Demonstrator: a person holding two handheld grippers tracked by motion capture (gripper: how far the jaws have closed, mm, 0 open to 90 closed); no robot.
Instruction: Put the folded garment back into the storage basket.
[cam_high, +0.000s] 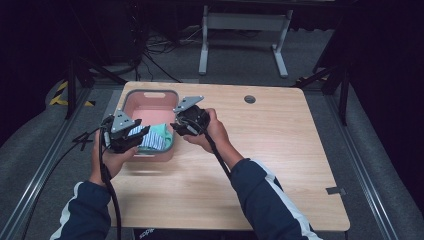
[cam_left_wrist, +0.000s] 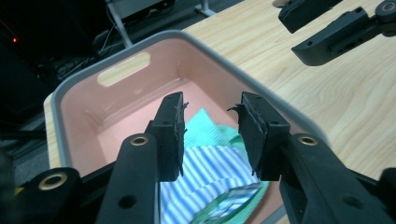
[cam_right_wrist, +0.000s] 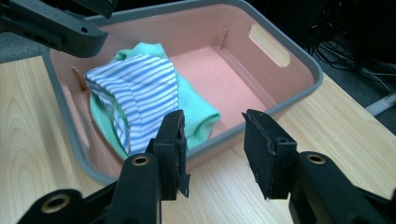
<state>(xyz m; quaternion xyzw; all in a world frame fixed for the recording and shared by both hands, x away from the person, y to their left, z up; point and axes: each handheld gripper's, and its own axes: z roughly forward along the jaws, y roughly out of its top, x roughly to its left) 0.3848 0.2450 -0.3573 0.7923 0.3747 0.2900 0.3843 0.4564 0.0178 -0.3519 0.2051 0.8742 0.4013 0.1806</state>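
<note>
In the pink plastic bin with a grey rim (cam_high: 150, 97), the blue-and-white striped cloth (cam_right_wrist: 135, 88) on the mint-green cloth (cam_right_wrist: 196, 109) looks soft, light and best pinched at a raised fold, while the left gripper (cam_left_wrist: 210, 133) above it and the right gripper (cam_right_wrist: 212, 149) beside the bin both have jaws spread, holding nothing.

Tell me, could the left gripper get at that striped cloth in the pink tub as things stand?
Probably yes. The left gripper is open right above the striped cloth, which lies on top of the green cloth in the open tub; nothing sits between.
</note>
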